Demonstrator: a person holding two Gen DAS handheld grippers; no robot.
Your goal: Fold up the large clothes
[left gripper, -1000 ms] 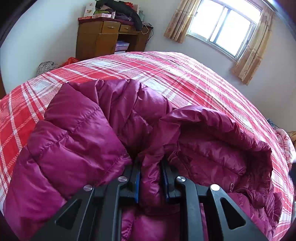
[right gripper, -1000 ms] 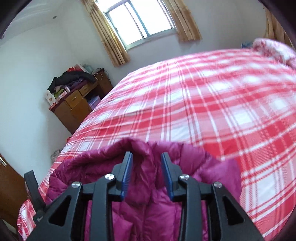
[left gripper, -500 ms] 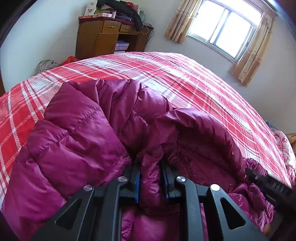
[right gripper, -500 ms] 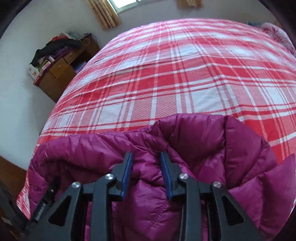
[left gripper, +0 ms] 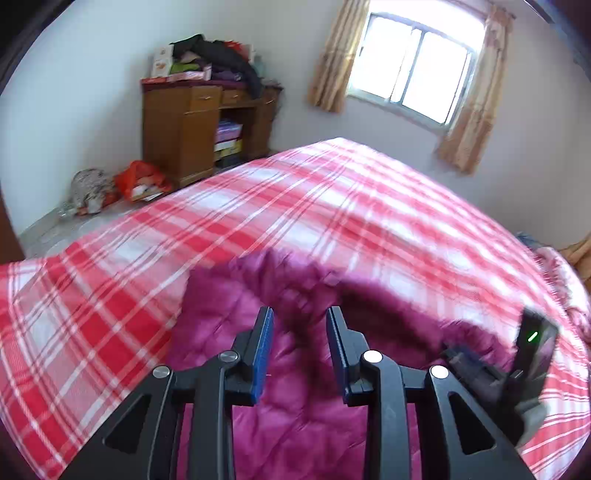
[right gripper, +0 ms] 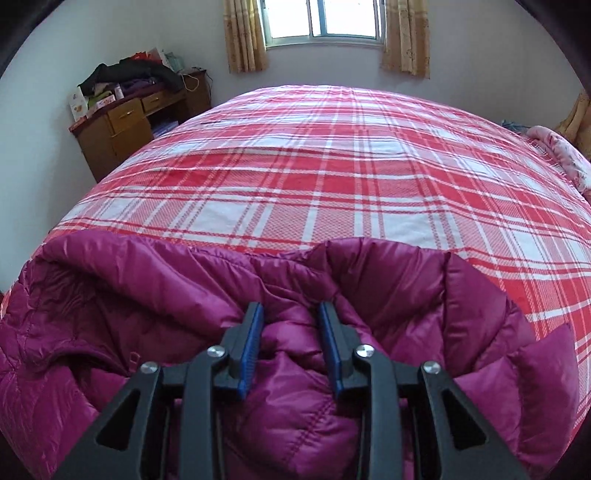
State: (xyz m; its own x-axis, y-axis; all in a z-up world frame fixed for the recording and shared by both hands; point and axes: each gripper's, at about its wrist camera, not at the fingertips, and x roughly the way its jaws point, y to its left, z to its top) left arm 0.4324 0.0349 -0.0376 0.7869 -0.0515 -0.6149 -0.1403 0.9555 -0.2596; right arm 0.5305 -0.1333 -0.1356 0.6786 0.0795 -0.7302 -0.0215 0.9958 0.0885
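A magenta puffer jacket (right gripper: 147, 280) lies bunched at the near edge of a bed with a red and white plaid sheet (right gripper: 332, 166). My right gripper (right gripper: 290, 310) is shut on a puffy fold of it, which bulges up between the blue pads. In the left wrist view the jacket (left gripper: 221, 314) is blurred and lies below my left gripper (left gripper: 300, 314). Its jaws are opening, and the pads stand apart above the fabric without pressing on it. The right gripper's black body (left gripper: 532, 354), with a green light, shows at the right edge of that view.
A wooden desk (left gripper: 181, 125) piled with clothes and boxes stands against the far wall, with bags (left gripper: 136, 181) on the floor beside it. A curtained window (right gripper: 325, 18) is behind the bed. A floral quilt (right gripper: 561, 151) lies at the bed's right end.
My left gripper let go of the jacket fold, opened and rose away from it. My right gripper came down with its fold onto the rest of the jacket and then stayed.
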